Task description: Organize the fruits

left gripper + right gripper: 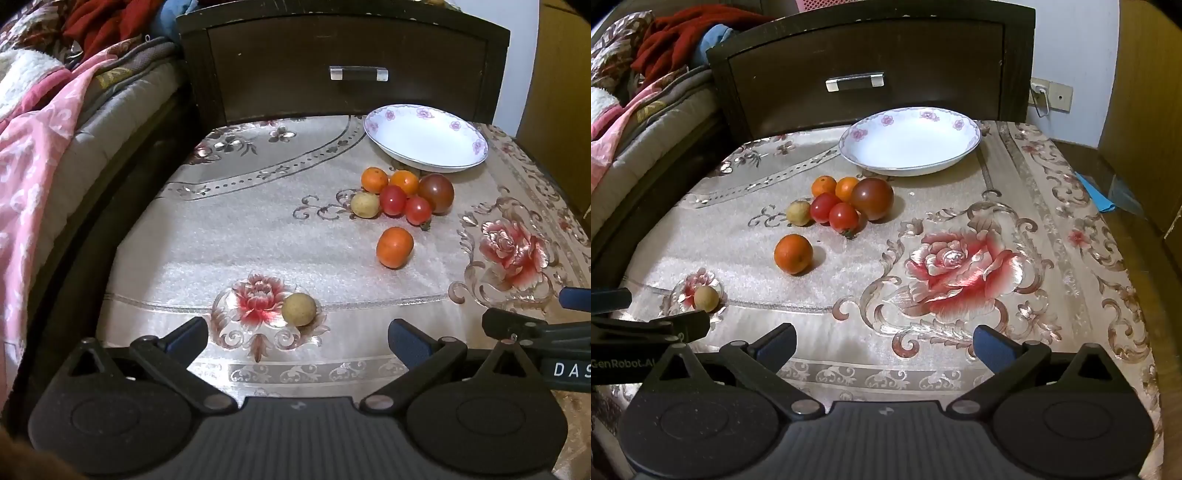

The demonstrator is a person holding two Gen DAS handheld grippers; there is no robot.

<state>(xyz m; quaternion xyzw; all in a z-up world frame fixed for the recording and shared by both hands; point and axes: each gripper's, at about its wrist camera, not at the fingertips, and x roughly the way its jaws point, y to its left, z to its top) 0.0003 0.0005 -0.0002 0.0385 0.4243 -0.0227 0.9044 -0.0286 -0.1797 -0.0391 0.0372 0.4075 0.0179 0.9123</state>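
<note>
The tablecloth [960,206] looks like shiny woven cloth. The plate [964,153] is glossy glazed ceramic. The drawer front [923,55] is dark matt wood.

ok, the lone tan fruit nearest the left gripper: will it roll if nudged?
Probably. The tan fruit looks near-round and sits free on the tablecloth, touching nothing, so a push would likely send it rolling. It looks small and probably light. Its skin looks matte, so the open left gripper may grip without slipping.
</note>
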